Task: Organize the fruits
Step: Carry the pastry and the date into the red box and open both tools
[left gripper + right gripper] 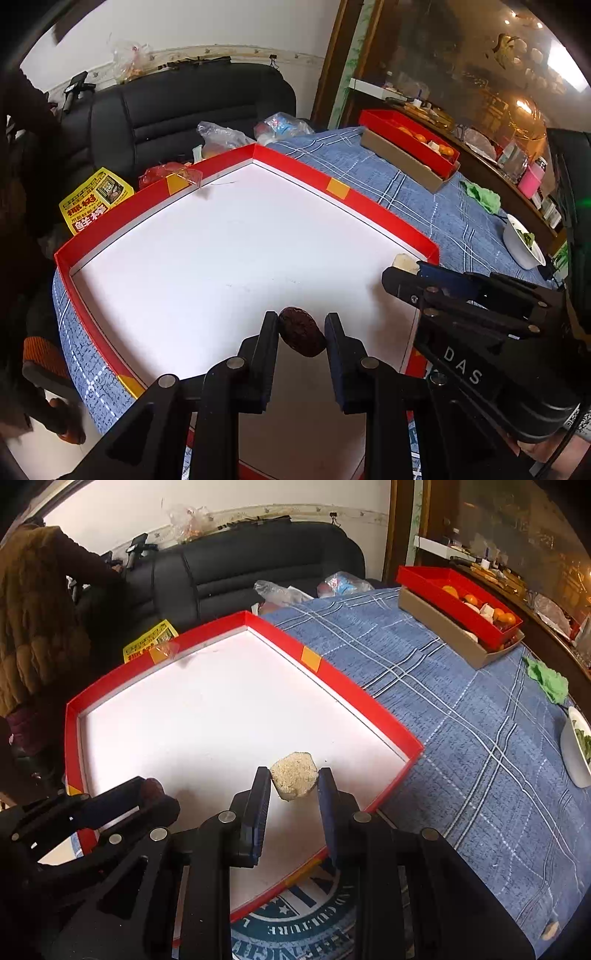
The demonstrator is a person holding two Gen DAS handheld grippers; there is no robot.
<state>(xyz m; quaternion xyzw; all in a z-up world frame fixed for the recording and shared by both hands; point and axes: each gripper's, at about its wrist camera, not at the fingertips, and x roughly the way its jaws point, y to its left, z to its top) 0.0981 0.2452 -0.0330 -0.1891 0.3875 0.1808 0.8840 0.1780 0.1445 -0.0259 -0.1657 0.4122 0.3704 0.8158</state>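
Left gripper: fingers closed on a dark, wrinkled dried fruit, held at the fingertips above the white floor of the large red-walled tray, near its front edge. Right gripper: fingers clamped on a pale, crumbly, grainy lump, likewise held over the tray's near right corner. The two grippers sit side by side, close together; each shows in the other's view. The tray rests on a desk covered with a blue plaid cloth. Further right on the cloth: a white bowl with green contents and a crumpled green rag. At the far edge, a smaller red box holding oranges is stacked on a brown box. Beyond the desk stands a black sofa.
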